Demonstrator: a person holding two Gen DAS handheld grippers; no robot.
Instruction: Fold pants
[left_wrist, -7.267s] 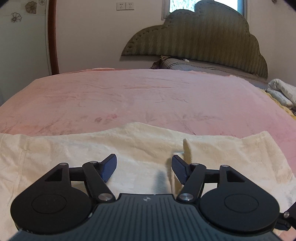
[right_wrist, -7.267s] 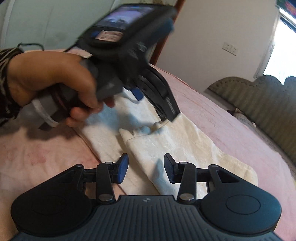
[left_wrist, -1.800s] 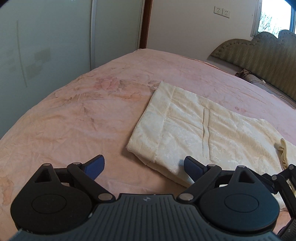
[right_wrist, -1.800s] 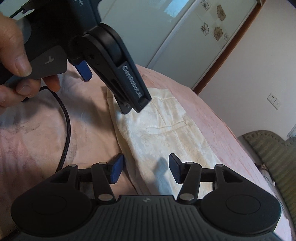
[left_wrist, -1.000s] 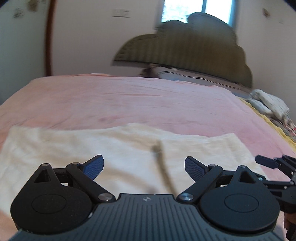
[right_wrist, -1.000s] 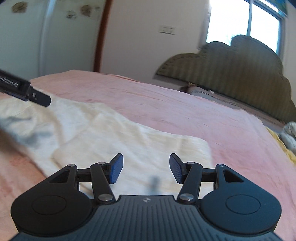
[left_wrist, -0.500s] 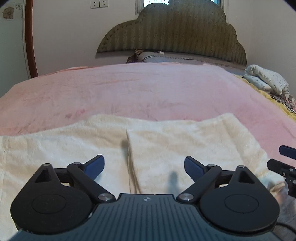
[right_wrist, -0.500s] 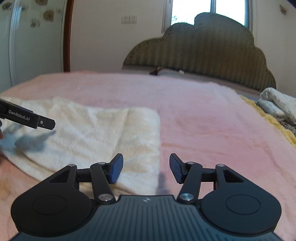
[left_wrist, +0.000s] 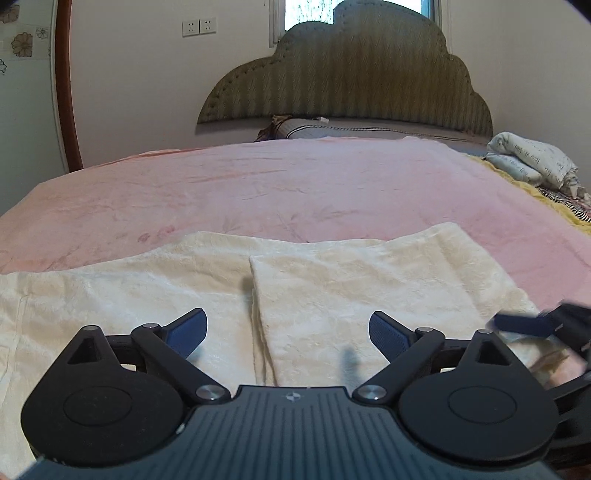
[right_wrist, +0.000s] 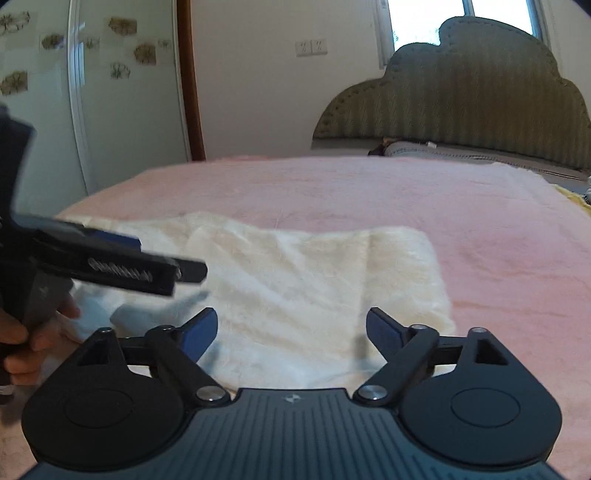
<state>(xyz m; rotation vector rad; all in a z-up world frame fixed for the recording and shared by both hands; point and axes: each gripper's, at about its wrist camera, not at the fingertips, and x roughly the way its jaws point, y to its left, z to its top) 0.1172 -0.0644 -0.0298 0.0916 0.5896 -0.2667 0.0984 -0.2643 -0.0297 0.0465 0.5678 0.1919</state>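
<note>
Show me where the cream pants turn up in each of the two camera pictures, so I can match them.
Left wrist view: the cream pants spread across the lower middle, just beyond the blue fingertips, one layer folded over the right part.
Right wrist view: the pants lie centre-left, and the other tool reaches in over their left end.
Shared landmark: the scalloped olive headboard at the far wall.

left gripper (left_wrist: 288, 334): black, blue pads | silver screws | white lettering on arm

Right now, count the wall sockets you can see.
2, side by side on the wall left of the headboard: left socket, right socket. More may be hidden behind the headboard.
</note>
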